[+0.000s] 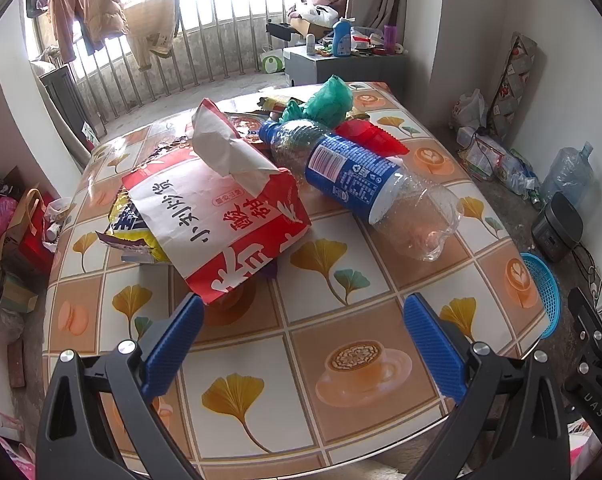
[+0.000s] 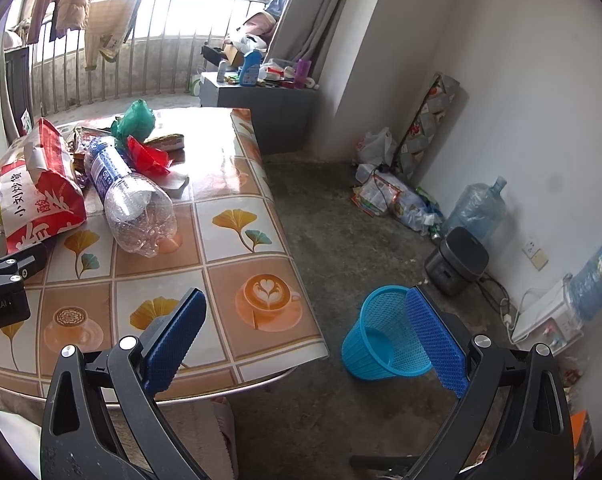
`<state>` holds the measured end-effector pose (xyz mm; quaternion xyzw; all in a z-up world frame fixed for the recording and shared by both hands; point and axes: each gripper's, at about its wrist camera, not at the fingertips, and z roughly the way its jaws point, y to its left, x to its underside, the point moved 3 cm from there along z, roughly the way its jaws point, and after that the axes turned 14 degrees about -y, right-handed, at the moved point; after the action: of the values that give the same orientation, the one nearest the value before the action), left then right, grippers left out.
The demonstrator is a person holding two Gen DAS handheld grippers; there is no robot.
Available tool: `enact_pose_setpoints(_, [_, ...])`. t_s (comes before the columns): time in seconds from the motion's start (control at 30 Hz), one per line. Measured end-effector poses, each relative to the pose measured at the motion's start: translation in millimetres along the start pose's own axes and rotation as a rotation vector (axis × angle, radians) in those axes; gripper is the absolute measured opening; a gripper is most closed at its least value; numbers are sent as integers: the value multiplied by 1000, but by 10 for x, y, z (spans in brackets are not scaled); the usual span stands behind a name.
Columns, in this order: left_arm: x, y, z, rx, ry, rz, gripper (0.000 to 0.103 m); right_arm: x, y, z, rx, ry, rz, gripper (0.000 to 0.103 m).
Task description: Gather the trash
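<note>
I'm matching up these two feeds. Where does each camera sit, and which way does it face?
Left wrist: on the left claw, facing the table and paper bag; its open fingers show.
Right wrist: on the right claw, over the table edge, facing the blue basket on the floor; its open fingers show.
Shared: bottle, bag, basket.

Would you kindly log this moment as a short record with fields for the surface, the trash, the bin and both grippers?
surface: table with a tile-pattern cloth of leaves and coffee cups
trash: red and white paper bag, plastic bottle lying on its side, green plastic bag, red wrapper
bin: blue mesh basket on the floor beside the table, looks empty
left gripper: open, over the table, holding nothing
right gripper: open, holding nothing
</note>
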<state>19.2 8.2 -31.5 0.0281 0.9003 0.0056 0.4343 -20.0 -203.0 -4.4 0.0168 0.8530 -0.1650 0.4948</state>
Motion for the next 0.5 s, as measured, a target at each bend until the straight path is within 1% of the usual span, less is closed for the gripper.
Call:
enact_pose_setpoints(0.4, [45, 94, 20, -4, 2, -5, 97, -4, -2, 5, 0, 0, 2, 95])
enact_pose_setpoints(0.5, [50, 93, 20, -5, 1, -3, 98, -36, 56, 12, 2, -2, 9, 95])
